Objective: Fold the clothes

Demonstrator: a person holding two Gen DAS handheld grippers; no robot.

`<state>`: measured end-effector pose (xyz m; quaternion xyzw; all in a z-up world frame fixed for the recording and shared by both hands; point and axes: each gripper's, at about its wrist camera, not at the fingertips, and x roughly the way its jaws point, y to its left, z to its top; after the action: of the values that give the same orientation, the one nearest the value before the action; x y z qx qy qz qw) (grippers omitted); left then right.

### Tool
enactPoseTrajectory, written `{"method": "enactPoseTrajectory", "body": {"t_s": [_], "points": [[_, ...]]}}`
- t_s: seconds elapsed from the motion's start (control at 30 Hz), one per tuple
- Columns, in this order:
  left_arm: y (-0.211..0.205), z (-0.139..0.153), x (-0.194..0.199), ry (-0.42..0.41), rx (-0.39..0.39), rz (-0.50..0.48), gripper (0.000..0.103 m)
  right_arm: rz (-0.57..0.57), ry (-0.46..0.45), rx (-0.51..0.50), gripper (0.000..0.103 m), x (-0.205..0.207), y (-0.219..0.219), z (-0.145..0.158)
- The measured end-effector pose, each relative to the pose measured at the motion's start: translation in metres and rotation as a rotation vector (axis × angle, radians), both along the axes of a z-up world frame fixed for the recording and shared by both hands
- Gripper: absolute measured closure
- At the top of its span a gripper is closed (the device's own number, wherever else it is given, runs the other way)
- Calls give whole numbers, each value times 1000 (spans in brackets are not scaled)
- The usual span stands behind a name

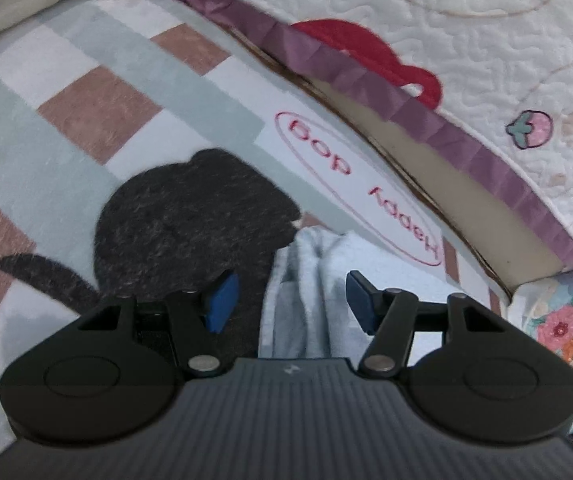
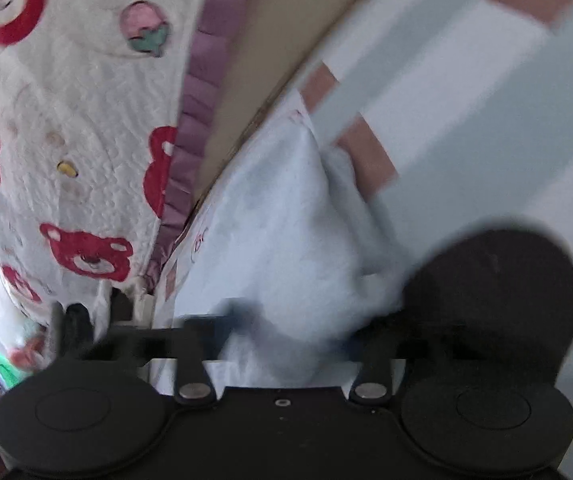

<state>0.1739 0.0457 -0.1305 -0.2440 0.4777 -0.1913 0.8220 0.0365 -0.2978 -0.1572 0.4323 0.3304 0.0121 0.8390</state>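
A pale blue-grey garment (image 1: 306, 312) lies bunched on the checked rug (image 1: 86, 120), beside the rug's black dog shape (image 1: 190, 216). My left gripper (image 1: 292, 300) hangs open just above it, with the blue pads (image 1: 222, 300) on either side of the cloth and apart from it. In the blurred right wrist view the same garment (image 2: 286, 220) rises in a soft heap between the fingers of my right gripper (image 2: 294, 328). Its fingers stand wide apart, and the cloth covers their tips.
A bed runs along the rug, with a white quilt printed with red bears (image 1: 466, 40) (image 2: 66, 120) and a purple ruffle (image 1: 366, 80). A beige bed base (image 1: 426, 176) shows below the ruffle. Floral fabric (image 1: 562, 328) lies at the right edge.
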Motion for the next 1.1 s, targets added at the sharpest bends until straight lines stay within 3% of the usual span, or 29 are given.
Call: {"method": "enactPoseTrajectory", "body": {"t_s": [0.1,0.23,0.33,0.5,0.63,0.73,0.83,0.87,0.93,1.03,1.1], "points": [[-4,2,-1,-8,-11,-31,44,71,-36,-255,84,6,-1,25],[-10,3,-3,-12,-34,-72,43,79,-23,-380,83,14,-15,30],[-21,-8,-4,59,-82,-111,43,83,-9,-449,81,17,-24,30],[-38,-11,-7,40,-39,-124,36,34,32,-343,67,4,-35,13],[-52,-10,-4,-32,29,-105,35,-18,59,-201,52,-8,-51,1],[-56,-11,-1,-36,17,-120,32,-58,74,-75,49,-17,-59,-10],[-58,-14,3,-26,-16,-144,68,-86,74,80,47,-23,-64,-21],[-58,-13,2,-33,-13,-150,73,-89,74,128,47,-23,-64,-24],[-61,-10,-1,-63,14,-172,78,-94,69,209,44,-21,-62,-31],[-87,11,-17,-223,215,-283,79,-104,49,240,42,-10,-60,-35],[-78,3,-9,-164,128,-254,80,-109,27,214,41,0,-61,-35]]}}
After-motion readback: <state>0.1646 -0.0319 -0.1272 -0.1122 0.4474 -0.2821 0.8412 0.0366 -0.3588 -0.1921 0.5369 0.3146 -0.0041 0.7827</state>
